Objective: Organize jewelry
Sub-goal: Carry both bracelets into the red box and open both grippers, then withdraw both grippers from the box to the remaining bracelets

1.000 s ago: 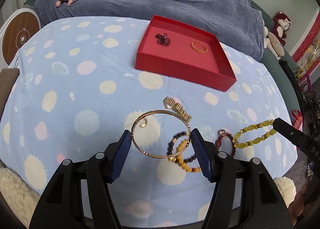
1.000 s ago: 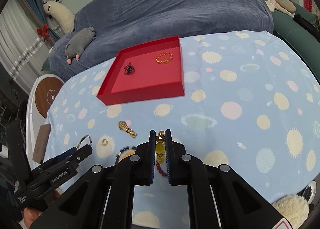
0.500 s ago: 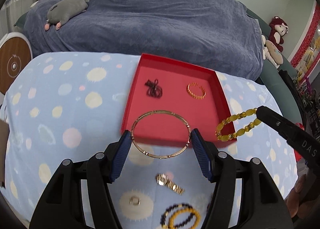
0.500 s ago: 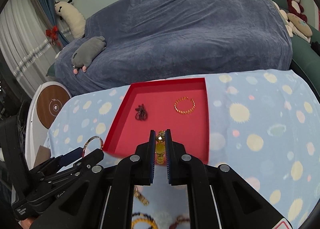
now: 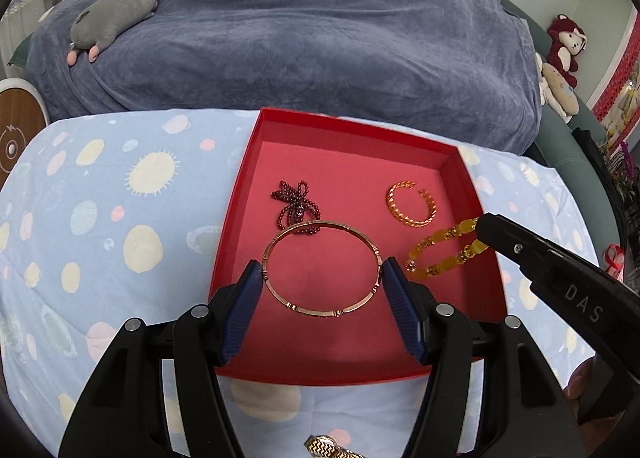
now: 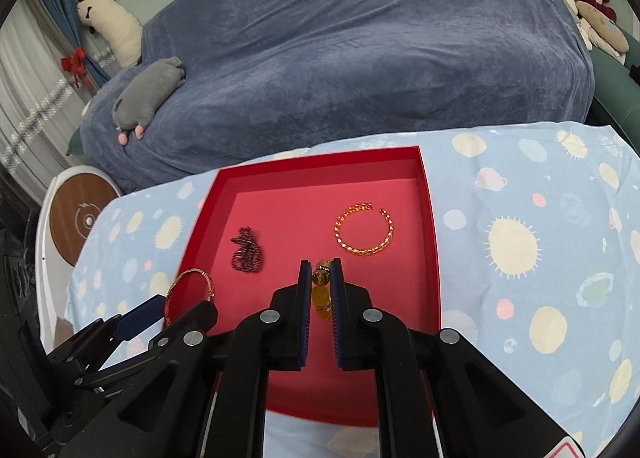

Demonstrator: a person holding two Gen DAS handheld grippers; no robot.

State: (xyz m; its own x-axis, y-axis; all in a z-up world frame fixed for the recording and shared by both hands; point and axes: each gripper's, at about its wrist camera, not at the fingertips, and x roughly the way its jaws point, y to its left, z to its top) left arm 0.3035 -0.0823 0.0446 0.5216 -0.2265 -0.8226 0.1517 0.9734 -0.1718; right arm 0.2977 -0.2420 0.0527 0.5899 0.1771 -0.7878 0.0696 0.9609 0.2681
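Over red tray (image 5: 256,162): left hand-held gripper (image 5: 322,282) pinching bangle (image 5: 321,268); right hand-held gripper (image 6: 321,278) clamped on yellow bead bracelet (image 5: 444,254).

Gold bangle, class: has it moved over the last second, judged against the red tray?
Yes. The gold bangle, held between the left gripper's fingers, went from the cloth to above the red tray.

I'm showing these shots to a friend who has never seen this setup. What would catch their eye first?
Probably the red tray on the spotted blue cloth, bright against the grey-blue blanket behind. Over it, the left tongs clamp a large rose-gold bangle across its width, and the right tongs pinch a yellow bead bracelet. On the tray floor lie a dark bead strand and an open gold chain cuff.
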